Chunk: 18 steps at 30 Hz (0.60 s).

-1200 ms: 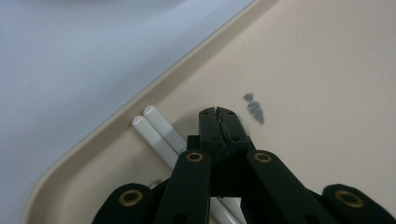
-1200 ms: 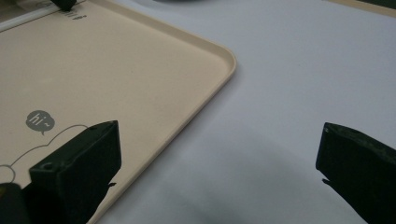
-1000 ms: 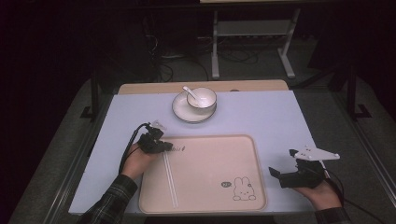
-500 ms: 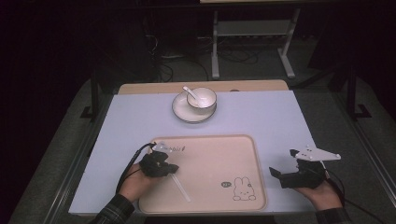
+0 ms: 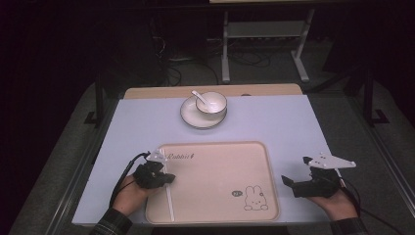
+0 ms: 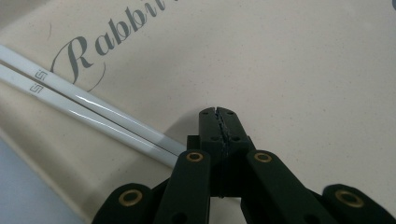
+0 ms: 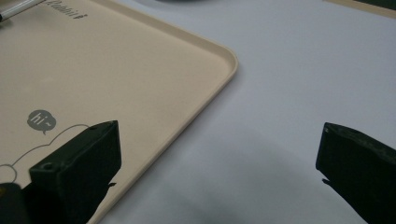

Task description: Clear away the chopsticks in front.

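Lying side by side along the left edge of the tray (image 5: 215,205), the chopsticks (image 5: 170,196) point front to back, parallel and touching, a placement that suits a set meal. The left gripper (image 5: 169,178) hovers low just beside them, jaws pressed together on nothing, tilted down at the tray. The right gripper (image 5: 288,181) rests at the tray's right edge, jaws wide apart and empty, aimed leftward across the corner.
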Each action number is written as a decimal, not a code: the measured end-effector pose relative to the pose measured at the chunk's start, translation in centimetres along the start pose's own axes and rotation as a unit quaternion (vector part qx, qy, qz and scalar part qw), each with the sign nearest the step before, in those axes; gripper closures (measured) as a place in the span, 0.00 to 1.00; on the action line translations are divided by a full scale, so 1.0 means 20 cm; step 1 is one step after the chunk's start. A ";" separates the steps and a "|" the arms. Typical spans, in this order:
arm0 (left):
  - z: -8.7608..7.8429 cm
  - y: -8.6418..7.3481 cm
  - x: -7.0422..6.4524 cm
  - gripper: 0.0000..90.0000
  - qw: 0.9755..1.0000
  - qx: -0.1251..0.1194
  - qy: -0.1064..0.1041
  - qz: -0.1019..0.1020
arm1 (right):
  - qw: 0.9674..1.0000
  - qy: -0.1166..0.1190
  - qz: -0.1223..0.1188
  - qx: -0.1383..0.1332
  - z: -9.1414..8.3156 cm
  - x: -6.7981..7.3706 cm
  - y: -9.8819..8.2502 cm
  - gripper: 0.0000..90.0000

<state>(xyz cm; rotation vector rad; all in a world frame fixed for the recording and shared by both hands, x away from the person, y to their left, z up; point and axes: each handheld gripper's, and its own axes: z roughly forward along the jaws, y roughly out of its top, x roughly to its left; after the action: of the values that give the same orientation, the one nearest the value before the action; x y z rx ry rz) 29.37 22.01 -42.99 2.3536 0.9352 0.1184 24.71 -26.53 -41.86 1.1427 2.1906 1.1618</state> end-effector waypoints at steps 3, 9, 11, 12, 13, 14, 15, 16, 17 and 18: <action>-0.02 0.00 0.00 0.99 1.000 -0.012 -0.001 0.002 | 1.000 0.000 0.000 0.000 0.00 0.00 0.00 0.00; -0.21 -0.01 0.02 0.78 0.994 -0.111 0.007 0.011 | 1.000 0.000 0.000 -0.002 0.00 0.00 0.00 0.00; -0.27 -0.05 0.03 0.59 0.990 -0.139 0.016 0.015 | 1.000 0.001 0.000 -0.004 0.00 0.00 0.00 0.00; -0.30 -0.07 0.04 0.53 0.989 -0.146 0.017 0.013 | 1.000 0.001 -0.001 -0.004 0.00 0.00 0.00 0.00; -0.33 -0.09 0.05 0.46 0.987 -0.160 0.024 0.009 | 1.000 0.002 -0.001 -0.005 0.00 0.00 0.00 0.00; -0.35 -0.12 0.05 0.40 0.985 -0.168 0.030 0.008 | 1.000 0.002 -0.001 -0.005 0.00 0.00 0.00 0.00; -0.36 -0.13 0.06 0.37 0.984 -0.173 0.033 0.009 | 1.000 0.002 0.000 -0.005 0.00 0.00 0.00 0.00; -0.37 -0.16 0.07 0.31 0.984 -0.175 0.039 0.007 | 1.000 0.002 -0.001 -0.006 0.00 0.00 0.00 0.00; -0.37 -0.18 0.07 0.27 0.983 -0.178 0.047 0.004 | 1.000 0.003 -0.002 -0.006 0.00 0.00 0.00 0.00; -0.38 -0.19 0.08 0.25 0.982 -0.180 0.051 0.003 | 1.000 0.003 -0.002 -0.007 0.00 0.00 0.00 0.00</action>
<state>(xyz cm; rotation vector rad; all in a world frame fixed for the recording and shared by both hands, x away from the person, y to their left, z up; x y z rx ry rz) 26.01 29.03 -39.17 2.0298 0.8716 0.3825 24.66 -26.55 -41.77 1.1290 2.1860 1.1786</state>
